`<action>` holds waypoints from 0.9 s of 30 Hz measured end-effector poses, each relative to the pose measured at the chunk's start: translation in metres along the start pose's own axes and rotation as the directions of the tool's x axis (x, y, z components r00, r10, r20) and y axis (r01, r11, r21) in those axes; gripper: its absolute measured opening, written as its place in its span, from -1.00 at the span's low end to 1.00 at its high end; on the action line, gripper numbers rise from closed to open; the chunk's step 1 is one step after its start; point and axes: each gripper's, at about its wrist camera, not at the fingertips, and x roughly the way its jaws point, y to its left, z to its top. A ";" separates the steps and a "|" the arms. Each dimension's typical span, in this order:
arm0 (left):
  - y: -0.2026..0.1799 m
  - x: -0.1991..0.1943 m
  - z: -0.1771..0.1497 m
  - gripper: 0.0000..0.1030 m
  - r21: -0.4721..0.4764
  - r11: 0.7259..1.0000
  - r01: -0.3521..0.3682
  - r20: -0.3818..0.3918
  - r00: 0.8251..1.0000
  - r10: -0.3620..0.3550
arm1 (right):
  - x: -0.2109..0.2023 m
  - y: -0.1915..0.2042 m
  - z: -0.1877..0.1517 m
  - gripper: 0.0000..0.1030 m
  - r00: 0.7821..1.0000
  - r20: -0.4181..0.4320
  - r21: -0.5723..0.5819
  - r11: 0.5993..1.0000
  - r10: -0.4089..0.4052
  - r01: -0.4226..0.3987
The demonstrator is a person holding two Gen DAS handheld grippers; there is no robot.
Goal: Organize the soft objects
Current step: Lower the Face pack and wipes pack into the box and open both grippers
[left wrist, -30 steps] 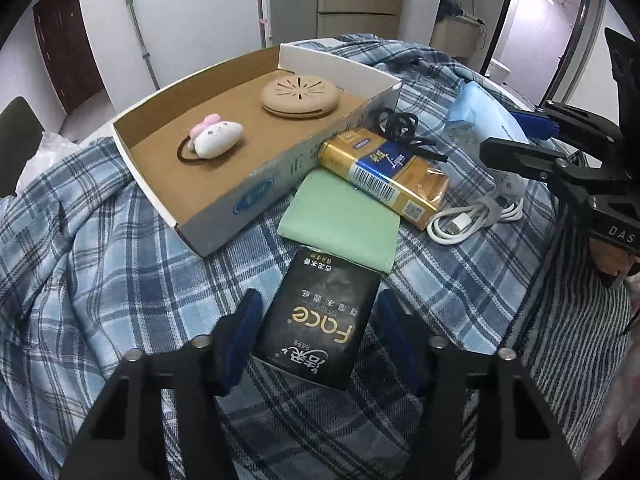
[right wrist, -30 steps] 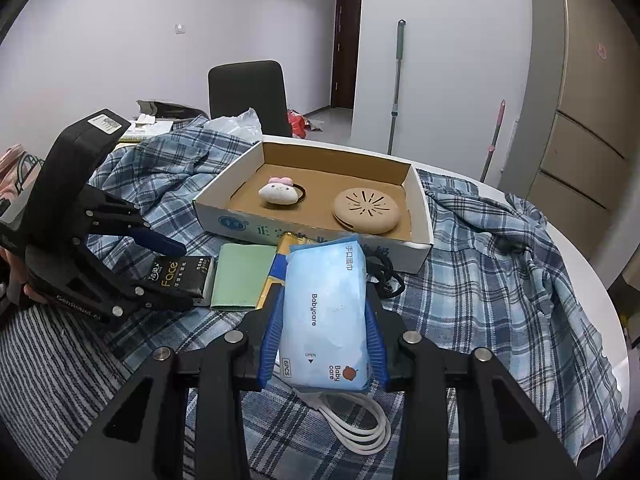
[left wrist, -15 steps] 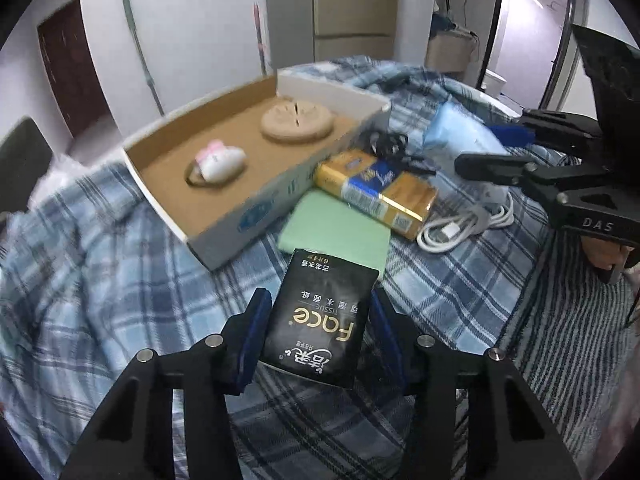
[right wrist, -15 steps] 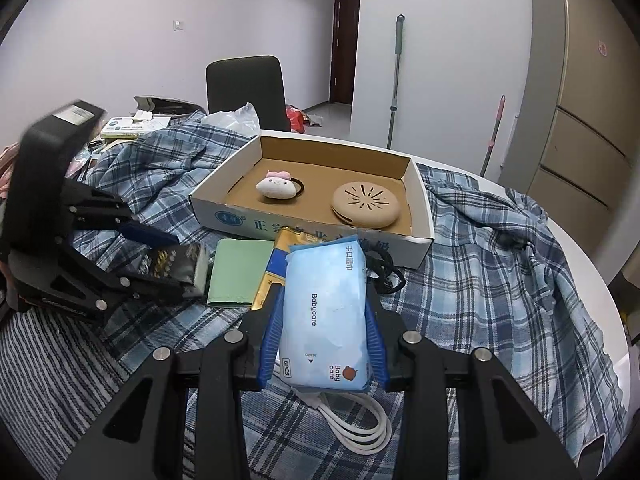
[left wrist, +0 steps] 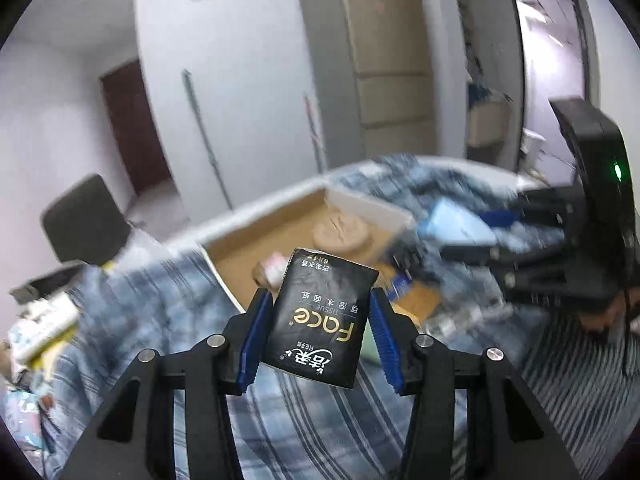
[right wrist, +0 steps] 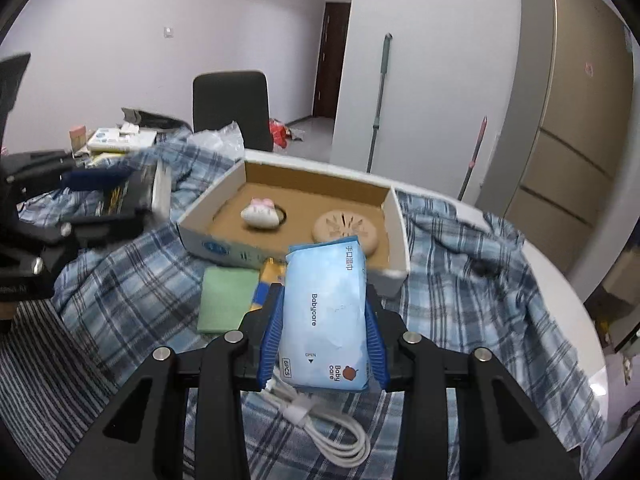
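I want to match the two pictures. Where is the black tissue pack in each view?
Left wrist view: the black tissue pack is at the lower centre, held between the pads of the left tool, in front of the box.
Right wrist view: at the left edge, blurred, in that same tool.
Shared landmark: the cardboard box holding a round beige disc.

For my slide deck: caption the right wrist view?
Right gripper clamps a blue Babycare wipes pack before the cardboard tray.
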 end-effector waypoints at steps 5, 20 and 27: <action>0.011 -0.007 0.034 0.00 -0.107 0.994 -0.037 0.091 0.995 0.047 | -0.010 -0.003 0.027 -0.29 0.998 0.065 0.010 1.000 -0.013 0.012; 0.048 0.076 0.066 0.00 -0.262 0.952 -0.156 0.097 0.978 0.187 | 0.021 -0.032 0.112 -0.28 0.965 0.242 0.105 0.992 -0.097 0.074; 0.063 0.128 0.037 0.00 -0.306 0.946 -0.106 -0.078 0.993 0.086 | 0.087 -0.042 0.091 -0.28 0.998 0.054 0.129 0.991 0.016 -0.023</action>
